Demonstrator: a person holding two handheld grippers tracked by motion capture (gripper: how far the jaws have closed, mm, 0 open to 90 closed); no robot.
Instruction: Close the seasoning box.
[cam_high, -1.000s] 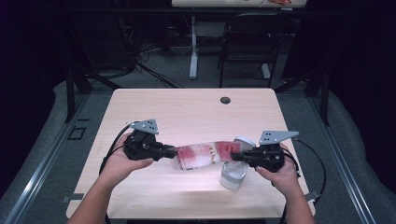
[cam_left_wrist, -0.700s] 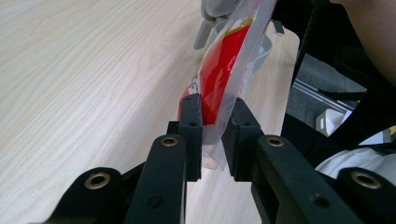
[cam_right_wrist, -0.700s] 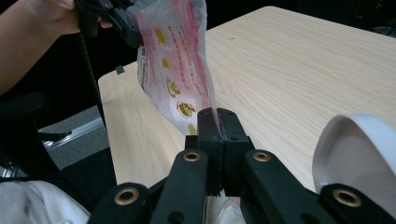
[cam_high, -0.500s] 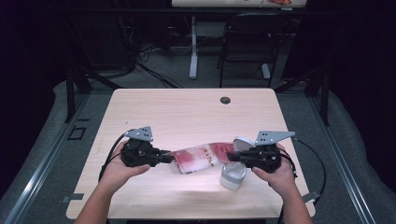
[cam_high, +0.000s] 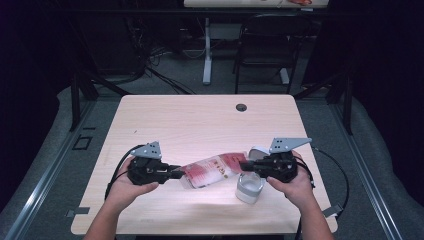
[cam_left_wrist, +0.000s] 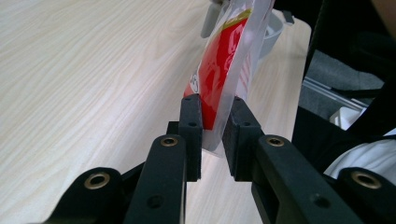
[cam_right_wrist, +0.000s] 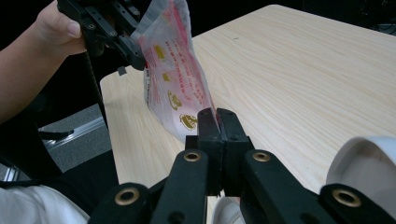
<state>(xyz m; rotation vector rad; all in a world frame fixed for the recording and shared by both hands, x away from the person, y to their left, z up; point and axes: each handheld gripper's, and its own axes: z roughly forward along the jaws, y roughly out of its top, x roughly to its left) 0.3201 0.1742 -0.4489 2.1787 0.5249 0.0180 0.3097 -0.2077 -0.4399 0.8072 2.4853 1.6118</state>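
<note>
Pouch (cam_high: 212, 169), one red-and-white packet, hangs above the table (cam_high: 200, 125) between two grippers: the left gripper (cam_high: 176, 174) clamps one end, the right gripper (cam_high: 245, 165) pinches the other. One white cup (cam_high: 249, 187) stands just beside the pouch, under the right gripper.

You are working at a light wooden table (cam_high: 200, 120) with a pale grain and rounded corners; a small dark round hole (cam_high: 241, 107) sits near its far edge. Around it you see grey carpet (cam_high: 380, 165), and a metal rail (cam_high: 50, 165) runs along the floor on your left side. Beyond the table, a white table leg (cam_high: 206, 50) stands on the floor, with a dark chair (cam_high: 262, 50) just beside it and a tangle of black cables (cam_high: 160, 55) lying to its left. The far room is dark, almost black at both sides, while the table top is brightly lit from above.
</note>
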